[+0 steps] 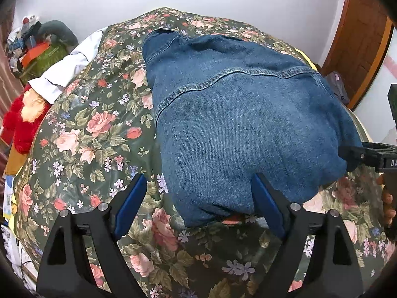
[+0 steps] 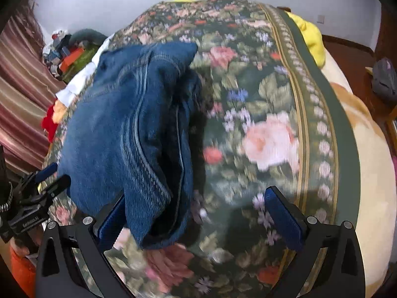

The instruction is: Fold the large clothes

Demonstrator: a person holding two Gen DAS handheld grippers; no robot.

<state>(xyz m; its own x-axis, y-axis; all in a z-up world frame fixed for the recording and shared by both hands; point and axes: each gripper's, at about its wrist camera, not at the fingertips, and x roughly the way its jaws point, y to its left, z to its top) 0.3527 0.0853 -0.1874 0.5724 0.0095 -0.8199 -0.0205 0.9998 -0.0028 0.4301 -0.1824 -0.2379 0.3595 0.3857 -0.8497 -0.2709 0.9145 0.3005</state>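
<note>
A folded blue denim jacket [image 1: 243, 124] lies on the floral bedspread [image 1: 94, 129]. My left gripper [image 1: 198, 198] is open just above the bedspread, its blue pads wide apart, and the jacket's near edge sits between them without being pinched. In the right wrist view the jacket [image 2: 124, 129] fills the left side, with its near corner draped against the left pad. My right gripper [image 2: 196, 216] is open too, mostly over bare bedspread [image 2: 248, 87]. In the left wrist view, one of the right gripper's fingers [image 1: 357, 155] touches the jacket's right edge.
A white cloth [image 1: 72, 67], a red plush toy [image 1: 19, 121] and piled boxes [image 1: 37, 49] lie off the bed's left side. A wooden door [image 1: 359, 37] stands at the right. A yellow cloth [image 2: 310, 37] and a cream blanket [image 2: 372, 173] lie beyond the bedspread's border.
</note>
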